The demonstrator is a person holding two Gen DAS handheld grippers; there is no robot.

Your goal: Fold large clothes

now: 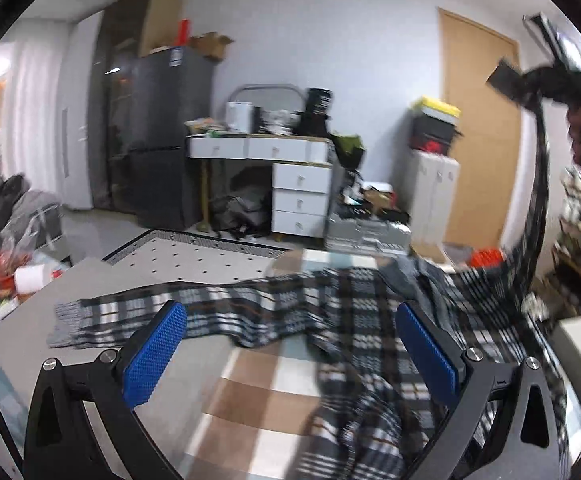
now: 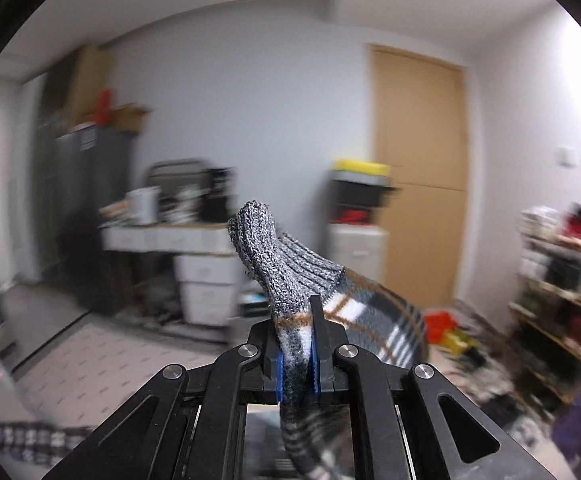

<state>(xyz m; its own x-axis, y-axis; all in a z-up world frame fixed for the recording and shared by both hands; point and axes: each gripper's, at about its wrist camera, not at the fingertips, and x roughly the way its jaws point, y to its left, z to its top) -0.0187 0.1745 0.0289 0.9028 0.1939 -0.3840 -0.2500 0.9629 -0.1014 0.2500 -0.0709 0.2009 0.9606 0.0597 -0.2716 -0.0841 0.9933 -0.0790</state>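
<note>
**Plaid garment lifted by one corner, folding hardly begun**

My right hand-held gripper (image 2: 297, 364) is clenched on a ribbed grey cuff (image 2: 268, 252) of the plaid garment (image 1: 374, 320), the knit end poking up past the blue pads and the checked cloth trailing down and away below it. From my left side I see that same hand-held gripper raised high to the upper right, with a long strip of the cloth hanging from it in a curve down to the heap.

My left hand-held gripper (image 1: 290, 352) is released, its blue pads standing wide apart with nothing between them. It hovers just over the surface (image 1: 34, 320), and the bulk of the garment lies directly ahead of and beneath it, rumpled, with one long fringed arm of cloth stretched out to the left of the pads.

As I judge it, the task is at its start: one corner is picked up, nothing is yet laid flat or doubled over. Left to do is taking a second corner with my free side, spreading the cloth, then making the folds.

As for containers, a white drawer unit (image 1: 300, 200) stands well beyond the grippers with all drawers shut, so I cannot tell what is in them. A stack of bins (image 1: 434, 128) sits on a white cabinet by the door; contents are too blurred to name
</note>
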